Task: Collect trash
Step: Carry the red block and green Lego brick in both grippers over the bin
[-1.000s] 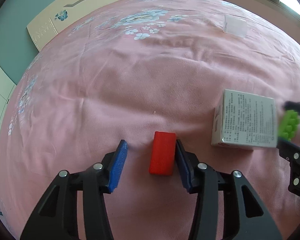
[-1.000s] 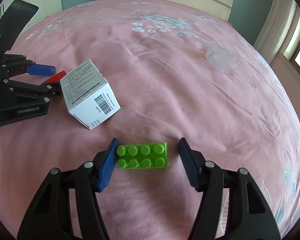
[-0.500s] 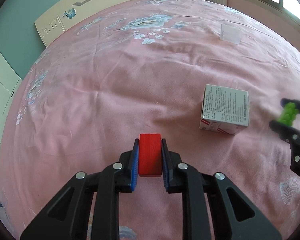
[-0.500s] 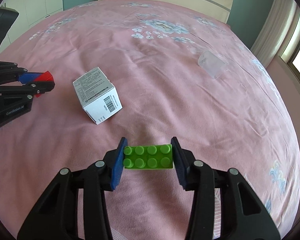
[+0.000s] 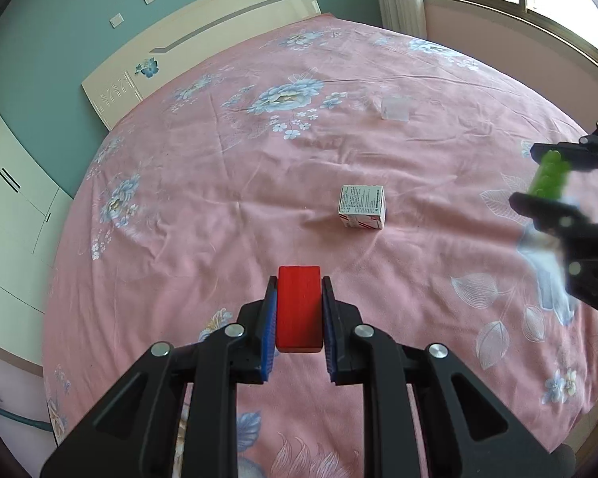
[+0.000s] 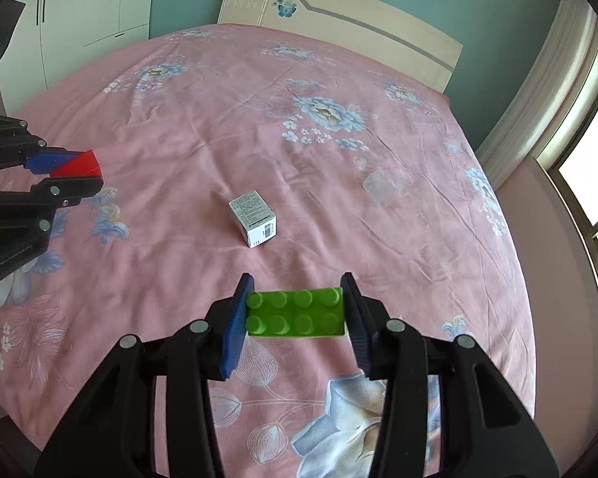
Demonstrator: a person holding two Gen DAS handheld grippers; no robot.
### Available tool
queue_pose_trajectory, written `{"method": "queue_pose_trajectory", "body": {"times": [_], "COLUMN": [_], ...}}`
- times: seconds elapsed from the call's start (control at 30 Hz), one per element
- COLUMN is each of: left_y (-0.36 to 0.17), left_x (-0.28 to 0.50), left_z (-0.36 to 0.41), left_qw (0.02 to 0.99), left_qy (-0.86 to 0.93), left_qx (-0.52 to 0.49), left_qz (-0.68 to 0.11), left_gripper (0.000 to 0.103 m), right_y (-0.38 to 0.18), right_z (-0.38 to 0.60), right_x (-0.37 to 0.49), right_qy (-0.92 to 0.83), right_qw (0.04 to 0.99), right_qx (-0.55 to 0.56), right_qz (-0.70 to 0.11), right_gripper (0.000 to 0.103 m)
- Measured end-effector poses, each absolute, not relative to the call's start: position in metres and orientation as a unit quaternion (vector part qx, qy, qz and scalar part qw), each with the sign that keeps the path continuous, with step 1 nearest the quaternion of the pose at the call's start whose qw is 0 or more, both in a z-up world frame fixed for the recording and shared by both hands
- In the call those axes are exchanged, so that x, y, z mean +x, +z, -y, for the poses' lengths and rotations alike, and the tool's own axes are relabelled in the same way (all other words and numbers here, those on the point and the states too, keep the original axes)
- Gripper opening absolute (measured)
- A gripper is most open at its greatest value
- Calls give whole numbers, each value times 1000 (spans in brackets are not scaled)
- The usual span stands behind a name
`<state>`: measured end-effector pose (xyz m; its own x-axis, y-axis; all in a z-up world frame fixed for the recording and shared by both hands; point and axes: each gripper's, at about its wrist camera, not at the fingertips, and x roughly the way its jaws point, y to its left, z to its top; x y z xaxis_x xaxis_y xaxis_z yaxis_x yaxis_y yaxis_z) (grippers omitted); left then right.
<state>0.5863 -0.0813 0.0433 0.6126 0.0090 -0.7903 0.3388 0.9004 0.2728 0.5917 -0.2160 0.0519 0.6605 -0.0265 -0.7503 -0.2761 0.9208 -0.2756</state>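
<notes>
red block [image 5: 299,307] clamped in left claw [image 5: 299,310]

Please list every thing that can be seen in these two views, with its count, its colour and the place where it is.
red block: 1, red, held between the left gripper's fingers, above the bed
green brick: 1, green, studded, held between the right gripper's fingers
small carton: 1, white and grey with print and a barcode, on the bedspread, mid-bed
plastic cup: 1, clear, lying on the bedspread beyond the carton
bedspread: 1, pink with blue flowers
headboard: 1, cream
wardrobe: 1, white
left gripper: 1, black, blue pads
right gripper: 1, black, blue pads
</notes>
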Motion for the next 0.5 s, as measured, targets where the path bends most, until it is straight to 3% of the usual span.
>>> {"method": "queue_pose_trajectory", "body": {"times": [0.23, 0.5], "left_y": [121, 177], "left_x": [510, 433], "left_z": [73, 61], "left_qw": [891, 900], "left_qy": [-83, -61], "left_qx": [204, 207], "left_qz": [-398, -378], "left_gripper": [22, 22], "right_y": [139, 198], "right_z": [207, 197], "right_x": [510, 420], "right_qy": [74, 80], "right_qw": [909, 920], "right_qx": [-185, -203], "right_qz": [-366, -325], "right_gripper": [45, 45]}}
